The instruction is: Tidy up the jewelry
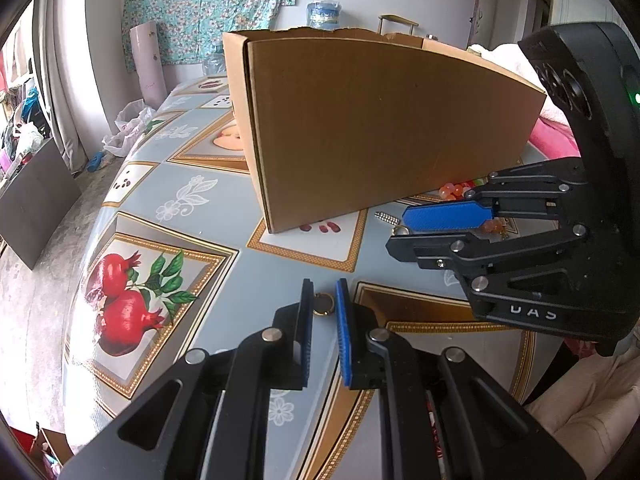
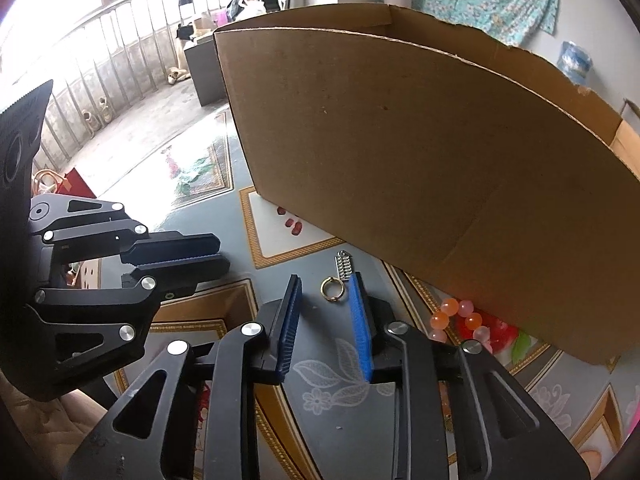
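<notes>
Left gripper point(image 1: 323, 292): jaws nearly together, a narrow gap only; it sits out from the cardboard box's point(image 1: 380, 120) near front corner, over the table point(image 1: 192, 240).
Left jaws hold: small gold ring, the held ring point(image 1: 323, 304), pinched between the two blue pads at their tips; both pads look to be on its rim.
Left gripper, seen from the right wrist: jaws lie one on the other and look closed point(image 2: 218, 254); the held ring is hidden from this side.
Right gripper point(image 2: 326, 278): jaws apart with a clear gap, pressing on nothing; tips low over the table, just in front of the box's long front wall.
Loose ring point(image 2: 333, 289): second gold ring, flat on the table between the right jaws' tips and touching neither pad; just in front of the box.
Silver comb piece point(image 2: 344, 266): small toothed metal piece on the table, between the loose ring and the box wall, just beside the ring.
Bead bracelet point(image 2: 460, 320): pink and orange beads on the table against the foot of the box's front wall, to the right of the right jaws.
Box: open-topped, upright on the table's patterned cloth.
</notes>
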The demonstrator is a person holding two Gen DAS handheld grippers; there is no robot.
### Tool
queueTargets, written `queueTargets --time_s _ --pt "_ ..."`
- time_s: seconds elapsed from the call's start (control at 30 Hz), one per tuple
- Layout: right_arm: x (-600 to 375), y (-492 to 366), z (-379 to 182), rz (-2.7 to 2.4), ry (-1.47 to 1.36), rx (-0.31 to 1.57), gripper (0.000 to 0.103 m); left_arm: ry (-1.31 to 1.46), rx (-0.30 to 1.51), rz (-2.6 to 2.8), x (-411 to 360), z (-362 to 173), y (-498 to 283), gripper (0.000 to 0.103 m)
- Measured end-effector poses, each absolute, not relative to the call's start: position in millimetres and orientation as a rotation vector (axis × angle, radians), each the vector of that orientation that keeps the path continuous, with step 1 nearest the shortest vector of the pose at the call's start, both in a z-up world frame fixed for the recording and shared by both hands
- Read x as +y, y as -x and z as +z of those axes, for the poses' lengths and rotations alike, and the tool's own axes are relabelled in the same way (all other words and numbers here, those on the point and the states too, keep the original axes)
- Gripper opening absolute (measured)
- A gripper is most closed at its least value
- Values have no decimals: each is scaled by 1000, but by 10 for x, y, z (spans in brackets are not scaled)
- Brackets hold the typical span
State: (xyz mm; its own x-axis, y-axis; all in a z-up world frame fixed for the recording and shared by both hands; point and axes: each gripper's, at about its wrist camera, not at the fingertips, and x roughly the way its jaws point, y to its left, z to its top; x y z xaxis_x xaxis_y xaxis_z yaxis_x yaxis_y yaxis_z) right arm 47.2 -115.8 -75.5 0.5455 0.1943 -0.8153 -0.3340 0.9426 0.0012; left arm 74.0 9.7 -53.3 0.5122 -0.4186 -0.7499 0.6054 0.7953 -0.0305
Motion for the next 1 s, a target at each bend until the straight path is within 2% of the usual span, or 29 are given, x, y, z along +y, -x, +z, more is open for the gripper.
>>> queueTargets --time_s 0.1,0.27,0.33,0.53,0.67,0.73,1.0 --pt "-1173 -471 -750 320 149 949 9 -248 827 -624 95 -530 -739 11" --pt "-1196 -488 -758 324 135 948 7 -248 826 -623 90 -526 -742 11" --pt "-1204 -496 -755 328 123 949 2 -246 827 -624 92 -527 -741 11" --pt "-1269 -487 -741 343 96 963 2 -248 826 -624 91 -522 -741 11" --pt "-1295 -491 -736 356 62 968 9 -246 826 -624 98 -522 -738 11" --pt "-1301 -496 -718 358 51 962 23 -246 825 -624 100 -523 -737 11" --pt "-1222 -530 -737 343 88 958 24 -246 825 -624 101 -524 -735 11"
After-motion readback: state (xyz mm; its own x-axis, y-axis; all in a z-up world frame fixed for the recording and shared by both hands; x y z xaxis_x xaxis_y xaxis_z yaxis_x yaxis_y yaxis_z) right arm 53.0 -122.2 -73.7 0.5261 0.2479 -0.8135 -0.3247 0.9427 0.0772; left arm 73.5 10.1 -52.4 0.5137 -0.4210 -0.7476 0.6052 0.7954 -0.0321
